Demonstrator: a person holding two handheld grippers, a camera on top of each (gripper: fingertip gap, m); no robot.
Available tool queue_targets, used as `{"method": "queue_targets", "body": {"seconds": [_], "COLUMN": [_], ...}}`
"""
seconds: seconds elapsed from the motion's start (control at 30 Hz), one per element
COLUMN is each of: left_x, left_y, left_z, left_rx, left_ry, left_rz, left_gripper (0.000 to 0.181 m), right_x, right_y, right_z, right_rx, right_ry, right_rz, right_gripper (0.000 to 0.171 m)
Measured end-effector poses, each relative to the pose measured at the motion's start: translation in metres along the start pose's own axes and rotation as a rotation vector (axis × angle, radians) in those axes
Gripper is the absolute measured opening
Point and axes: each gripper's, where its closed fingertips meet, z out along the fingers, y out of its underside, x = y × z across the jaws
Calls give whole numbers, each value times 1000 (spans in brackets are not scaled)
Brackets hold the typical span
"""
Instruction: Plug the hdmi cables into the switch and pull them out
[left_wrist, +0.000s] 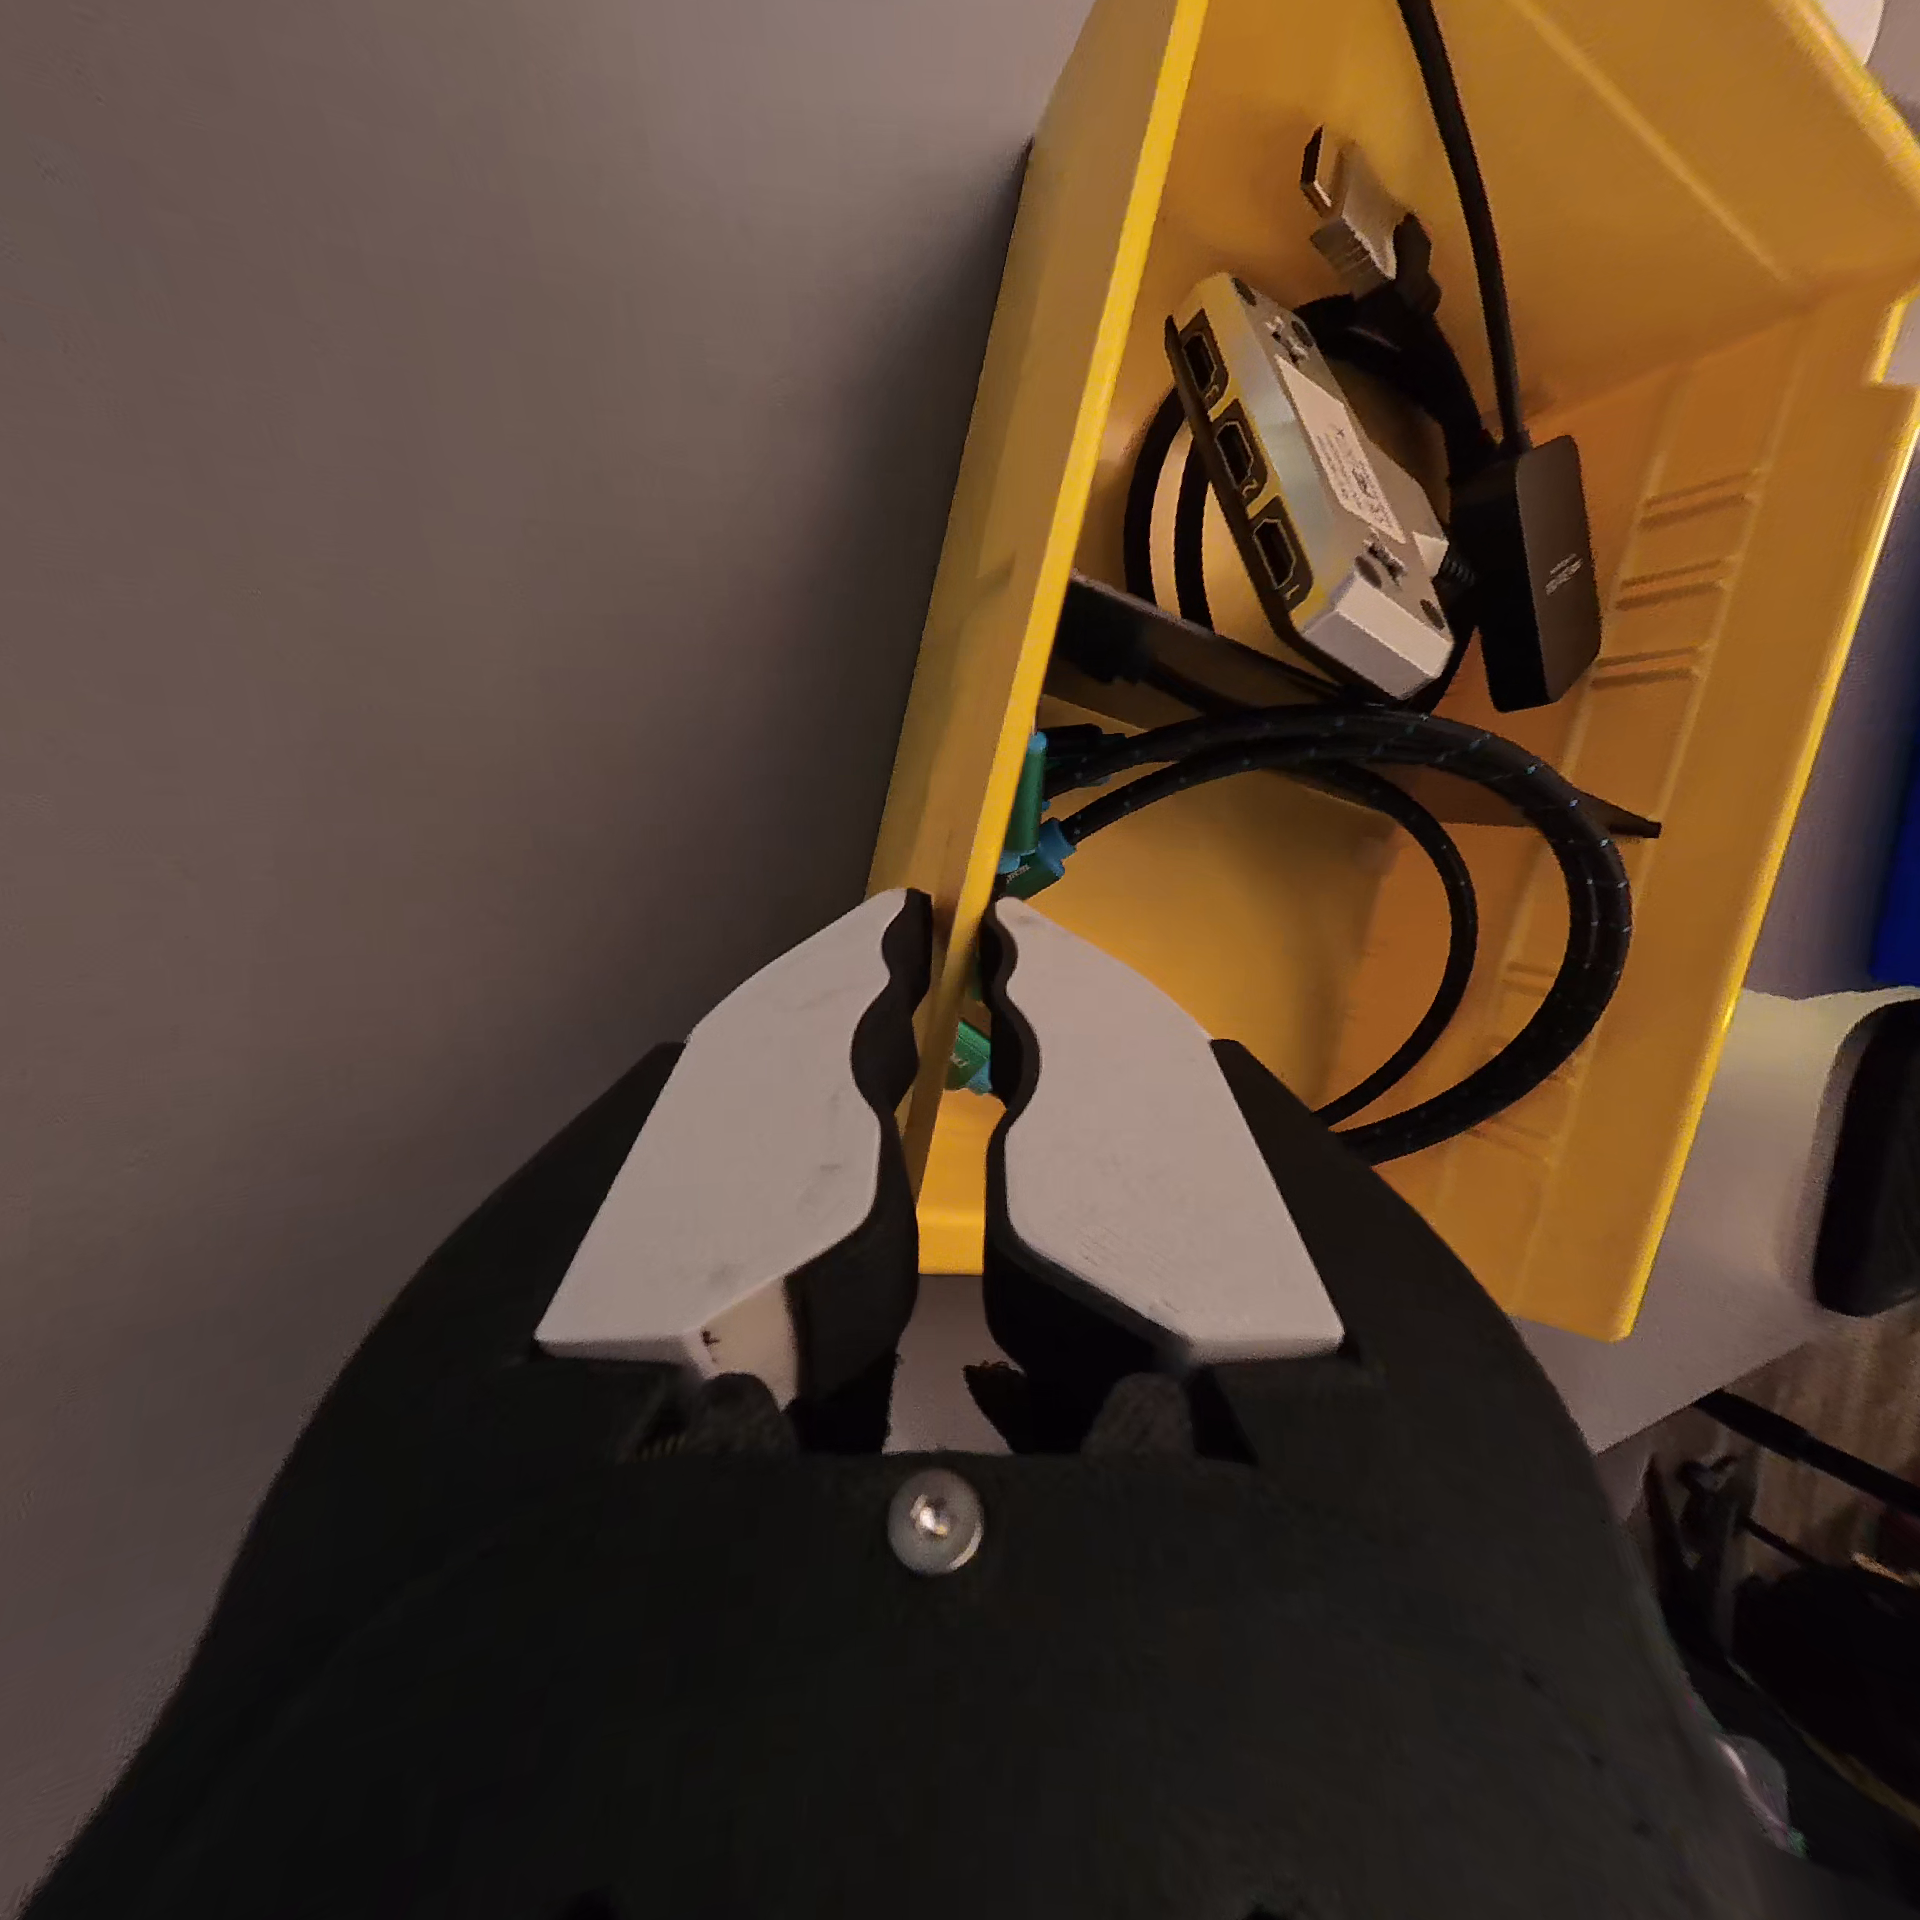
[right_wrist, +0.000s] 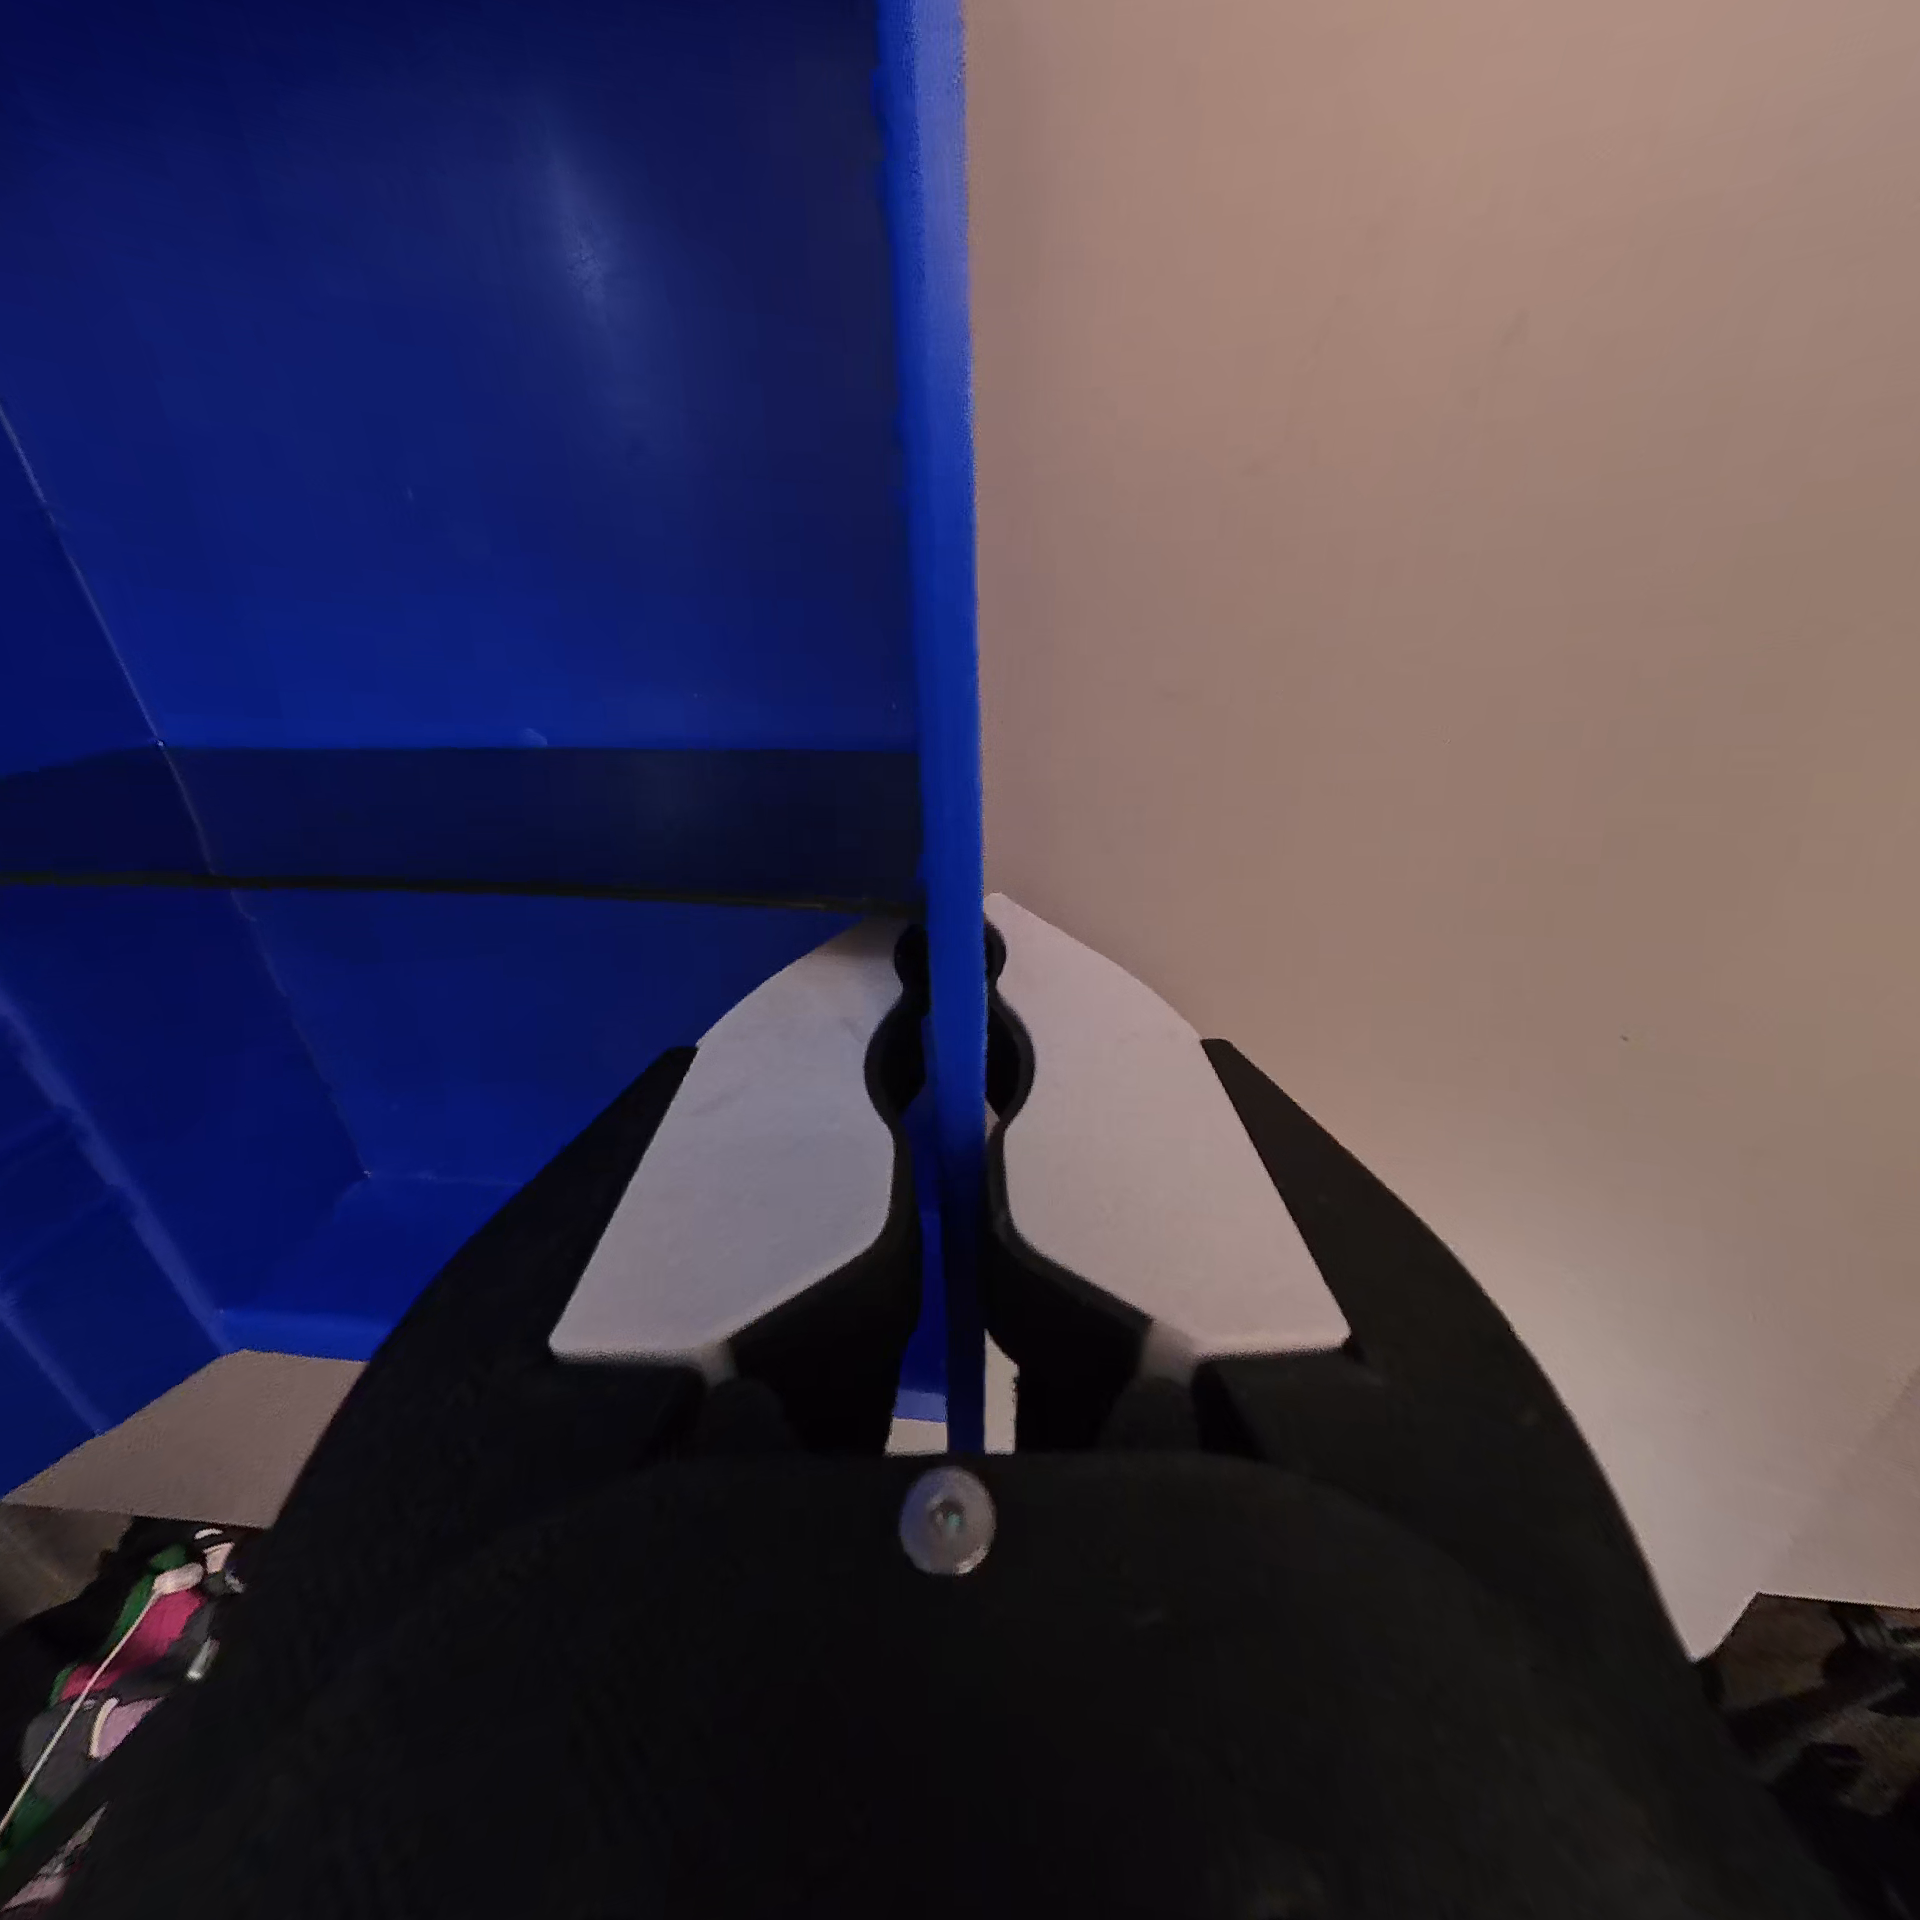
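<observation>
The left gripper (left_wrist: 958, 935) is clamped on the yellow bin (left_wrist: 1049, 582) wall; the HDMI switch (left_wrist: 1309, 488) lies inside at upper right, braided HDMI cables (left_wrist: 1558, 831) coiled below it. The right gripper (right_wrist: 948, 935) pinches the blue bin (right_wrist: 935, 520) wall.

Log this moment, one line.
left gripper: shut on yellow bin wall | right gripper: shut on blue bin wall | switch: unplugged

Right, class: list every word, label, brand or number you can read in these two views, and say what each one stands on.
White label on the silver switch: small print, too blurred to read.
Black adapter: pale marking, too small to read.
Green cable plug behind the yellow bin wall: faint marking, unreadable.
Blue bin, right wrist view: no writing visible.
</observation>
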Motion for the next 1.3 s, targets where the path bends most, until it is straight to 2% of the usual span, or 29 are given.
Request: {"method": "queue_targets", "body": {"seconds": [0.53, 0.83, 1.13, 1.3], "left_x": [-29, -48, -76, -69], "left_y": [3, 8, 17, 28], "left_z": [-15, -26, -43, -44], "left_rx": [66, 125, 194, 113], "left_ry": [24, 27, -71, -127], "left_rz": [-79, -165, -273, -147], "left_gripper": [9, 9, 8, 6], "right_x": [37, 40, 40, 40], "right_y": [9, 3, 2, 2], "right_z": [-5, -5, -5, -5], "right_rx": [17, 34, 50, 60], "right_ry": [8, 13, 4, 10], "right_rz": [100, 10, -16, -41], "right_gripper": [8, 8, 9, 9]}}
